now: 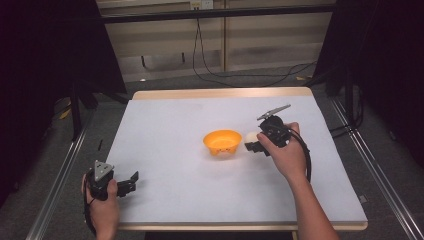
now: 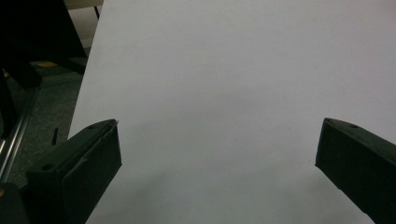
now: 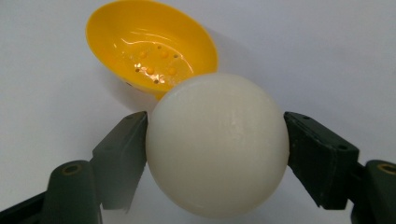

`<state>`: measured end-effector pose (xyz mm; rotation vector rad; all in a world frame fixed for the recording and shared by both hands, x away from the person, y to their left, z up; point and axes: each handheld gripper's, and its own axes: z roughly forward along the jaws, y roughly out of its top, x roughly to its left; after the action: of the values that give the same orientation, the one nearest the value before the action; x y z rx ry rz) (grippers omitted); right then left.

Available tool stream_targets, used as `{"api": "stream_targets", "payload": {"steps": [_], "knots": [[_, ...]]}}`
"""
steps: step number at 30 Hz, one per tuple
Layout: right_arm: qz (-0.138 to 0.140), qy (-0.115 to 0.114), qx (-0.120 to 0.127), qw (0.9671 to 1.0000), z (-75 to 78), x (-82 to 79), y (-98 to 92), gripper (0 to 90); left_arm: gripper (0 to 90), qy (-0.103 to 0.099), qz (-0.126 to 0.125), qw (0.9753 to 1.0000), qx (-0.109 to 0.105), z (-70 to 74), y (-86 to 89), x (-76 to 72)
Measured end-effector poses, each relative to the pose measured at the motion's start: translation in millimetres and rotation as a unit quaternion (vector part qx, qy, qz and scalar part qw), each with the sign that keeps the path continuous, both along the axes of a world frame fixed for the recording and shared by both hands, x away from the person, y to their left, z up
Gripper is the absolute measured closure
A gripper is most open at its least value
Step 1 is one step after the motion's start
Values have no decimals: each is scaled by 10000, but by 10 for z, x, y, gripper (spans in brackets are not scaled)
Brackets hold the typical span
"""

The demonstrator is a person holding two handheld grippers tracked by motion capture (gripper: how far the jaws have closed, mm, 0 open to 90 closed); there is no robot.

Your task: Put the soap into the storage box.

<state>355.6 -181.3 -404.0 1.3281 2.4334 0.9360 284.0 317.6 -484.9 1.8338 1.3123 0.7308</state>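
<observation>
An orange bowl [image 1: 222, 142] sits on the white table [image 1: 170, 125] near its middle; its inside [image 3: 149, 51] looks glossy with small bumps. Just right of the bowl a white ball [image 1: 249, 137] is held between the jaws of my right gripper [image 1: 254, 145]. In the right gripper view the ball [image 3: 217, 144] fills the space between both jaws, which press on its sides, with the bowl right behind it. My left gripper [image 1: 131, 182] rests at the table's near left corner, jaws wide apart with nothing between them [image 2: 219, 154].
The white table top [image 2: 233, 70] has a wooden edge at the far side [image 1: 220, 93]. Black curtains and metal rails flank the table. Cables [image 1: 240, 75] lie on the floor beyond it.
</observation>
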Motion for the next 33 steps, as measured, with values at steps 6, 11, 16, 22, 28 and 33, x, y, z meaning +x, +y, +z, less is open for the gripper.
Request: {"api": "stream_targets", "payload": {"steps": [6, 11, 16, 22, 28, 33], "knots": [[45, -13, -32, 10000, 34, 38, 70, 249, 0, 6, -10, 10000, 9, 0, -1, 1], [75, -7, -44, 10000, 53, 77, 122, 249, 0, 15, -7, 10000, 19, 0, -2, 3], [93, 7, -48, 9999, 76, 104, 190, 249, 0, 0, -21, 10000, 17, 0, -4, -2], [167, -34, -5, 9999, 95, 146, 259, 249, 0, -10, -36, 10000, 30, 1, -2, -3], [207, -34, -6, 9998, 105, 180, 323, 249, 0, -12, -42, 10000, 35, 1, -2, -4], [249, -31, -33, 9997, 145, 216, 377, 249, 0, -17, -37, 10000, 14, 1, 0, -4]]}}
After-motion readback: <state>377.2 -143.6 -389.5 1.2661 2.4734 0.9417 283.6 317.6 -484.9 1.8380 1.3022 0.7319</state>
